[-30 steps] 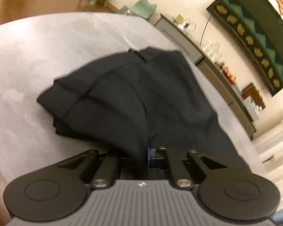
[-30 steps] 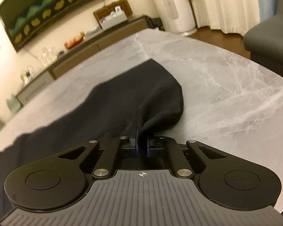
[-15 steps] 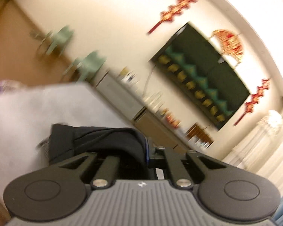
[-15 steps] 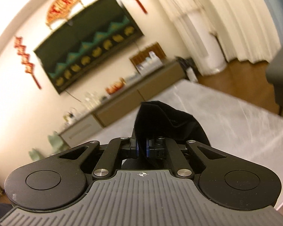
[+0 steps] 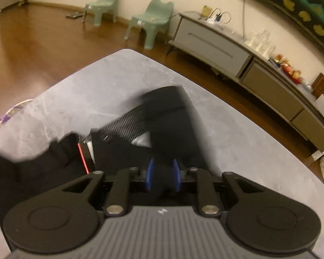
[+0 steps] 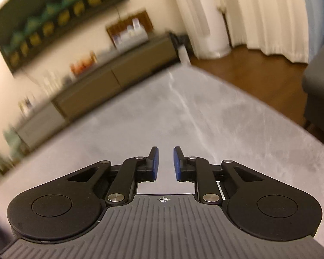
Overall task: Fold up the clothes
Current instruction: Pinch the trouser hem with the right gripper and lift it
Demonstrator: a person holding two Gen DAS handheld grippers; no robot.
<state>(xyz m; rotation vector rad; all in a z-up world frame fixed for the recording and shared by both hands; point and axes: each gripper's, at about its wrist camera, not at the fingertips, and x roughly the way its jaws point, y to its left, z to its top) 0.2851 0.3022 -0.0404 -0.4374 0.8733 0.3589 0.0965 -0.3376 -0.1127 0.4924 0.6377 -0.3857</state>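
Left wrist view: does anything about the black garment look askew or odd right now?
Yes. The black garment lies bunched and crooked on the grey table, with a grey textured patch and a white tag exposed. The left gripper sits open with cloth between its jaws; the right gripper is open over bare table.

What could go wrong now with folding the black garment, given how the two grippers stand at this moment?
1. The left gripper is open, with dark cloth of the black garment lying between its blue pads; pulling away might drag that cloth and spoil the fold.
2. The right gripper is open and empty over bare grey table, so nothing pins the cloth on that side.
3. The garment's far end lies near the table's corner and might slip off.
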